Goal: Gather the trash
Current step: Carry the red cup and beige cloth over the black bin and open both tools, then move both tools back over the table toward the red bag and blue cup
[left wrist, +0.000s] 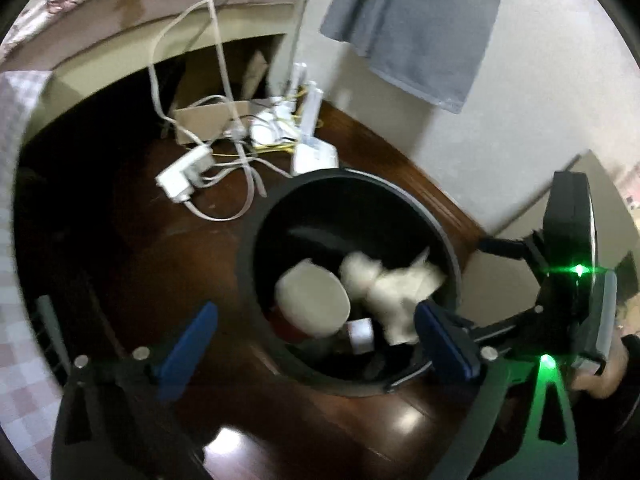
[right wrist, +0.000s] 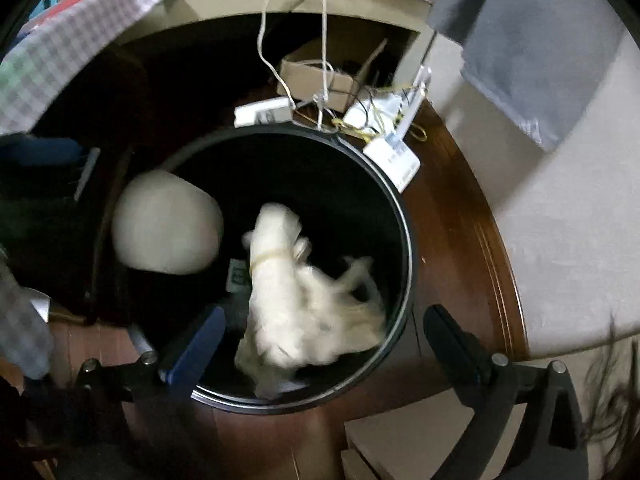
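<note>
A black round trash bin (left wrist: 348, 174) stands on the dark wooden floor, and both grippers point down into it. In it lie a cream round lid-like piece (left wrist: 312, 304), a crumpled white plastic bag (left wrist: 396, 284) and a small white item (left wrist: 360, 334). My left gripper (left wrist: 318, 340) is open over the bin's near rim, nothing between its blue pads (left wrist: 192, 344). In the right wrist view the bin (right wrist: 406, 240) fills the middle. The blurred bag (right wrist: 296, 292), bound with a rubber band, and the cream piece (right wrist: 168, 222) lie apart from my open right gripper (right wrist: 326, 346).
Behind the bin lie a white power strip (left wrist: 180, 176), tangled cables (left wrist: 240, 148), a cardboard box (right wrist: 316, 76) and a white router (right wrist: 394, 160). A grey cloth (left wrist: 416, 28) hangs on the wall. A person's hand (left wrist: 600, 376) holds the other tool at the right.
</note>
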`<control>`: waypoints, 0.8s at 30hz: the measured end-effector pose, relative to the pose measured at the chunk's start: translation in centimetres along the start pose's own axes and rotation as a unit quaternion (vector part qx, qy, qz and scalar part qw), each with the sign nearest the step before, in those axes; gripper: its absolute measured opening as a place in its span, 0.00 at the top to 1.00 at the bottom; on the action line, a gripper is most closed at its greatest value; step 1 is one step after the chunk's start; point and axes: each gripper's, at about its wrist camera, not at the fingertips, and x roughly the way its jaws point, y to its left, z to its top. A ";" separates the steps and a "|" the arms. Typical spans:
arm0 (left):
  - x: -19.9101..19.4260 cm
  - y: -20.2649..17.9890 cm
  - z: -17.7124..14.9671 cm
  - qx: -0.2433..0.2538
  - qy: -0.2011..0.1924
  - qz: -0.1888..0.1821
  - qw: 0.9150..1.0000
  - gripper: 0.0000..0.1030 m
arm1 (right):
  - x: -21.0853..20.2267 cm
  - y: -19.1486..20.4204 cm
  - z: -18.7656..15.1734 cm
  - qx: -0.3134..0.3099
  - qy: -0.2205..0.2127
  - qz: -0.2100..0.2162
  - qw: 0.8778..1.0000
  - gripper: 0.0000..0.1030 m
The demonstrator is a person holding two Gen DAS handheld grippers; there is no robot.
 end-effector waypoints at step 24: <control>-9.2 -1.1 0.8 0.008 -0.083 0.073 0.994 0.01 | -10.9 0.4 2.4 0.085 -0.101 -0.023 0.991 0.00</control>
